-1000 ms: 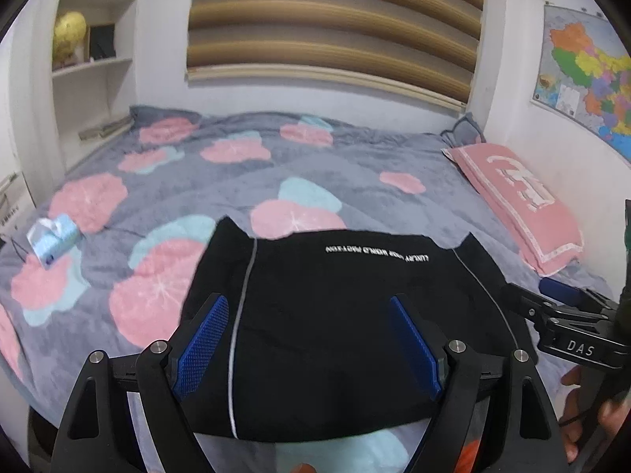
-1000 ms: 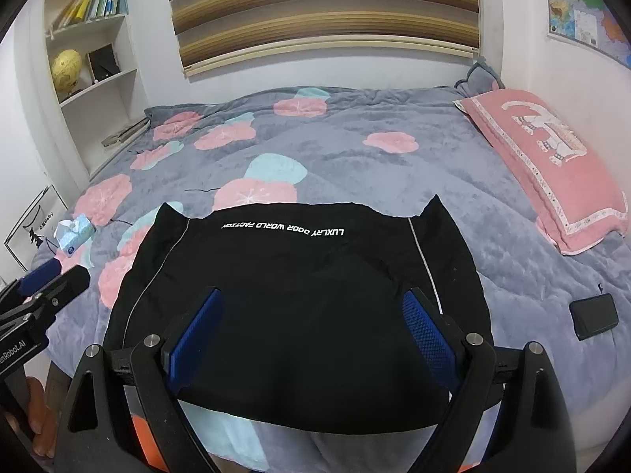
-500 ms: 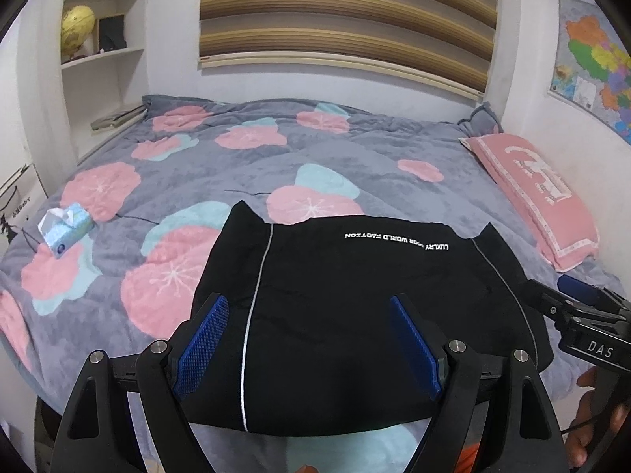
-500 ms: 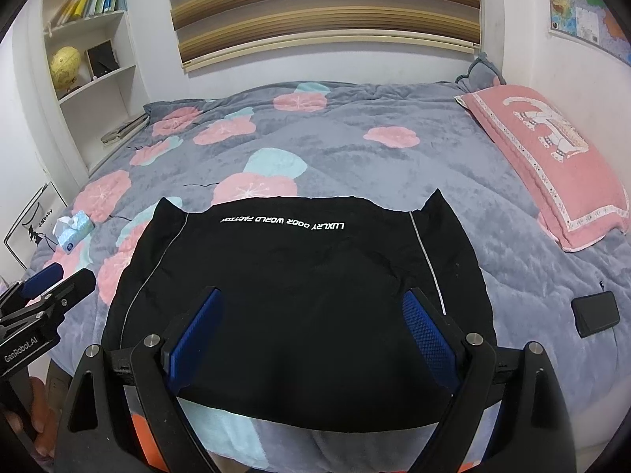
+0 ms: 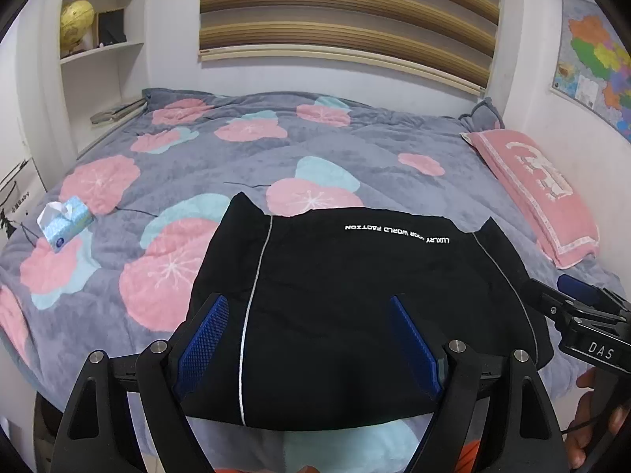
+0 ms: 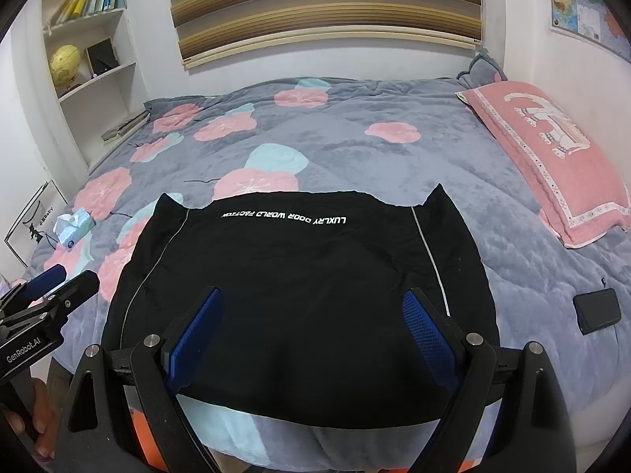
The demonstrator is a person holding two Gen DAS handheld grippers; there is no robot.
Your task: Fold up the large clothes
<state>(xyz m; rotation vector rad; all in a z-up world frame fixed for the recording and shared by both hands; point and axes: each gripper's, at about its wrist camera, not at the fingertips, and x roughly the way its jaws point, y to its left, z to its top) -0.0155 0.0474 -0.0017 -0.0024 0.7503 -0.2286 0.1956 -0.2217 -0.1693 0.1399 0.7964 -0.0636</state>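
A black garment (image 5: 347, 307) with white piping and white lettering lies folded flat at the near edge of the bed; it also shows in the right wrist view (image 6: 299, 283). My left gripper (image 5: 311, 339) is open and empty, held above the garment's near left part. My right gripper (image 6: 311, 335) is open and empty, held above its near right part. Each gripper shows in the other's view: the right one (image 5: 572, 299) at the right edge, the left one (image 6: 59, 283) at the left edge.
The grey bedspread (image 5: 236, 165) has pink and teal flowers. A pink pillow (image 6: 552, 149) lies at the right, a black phone (image 6: 597, 309) near the right edge, a tissue pack (image 5: 65, 220) at the left. White shelves (image 6: 90, 71) stand beyond the left side.
Both grippers have drawn back and risen a little from the garment, staying open. The garment has not moved.
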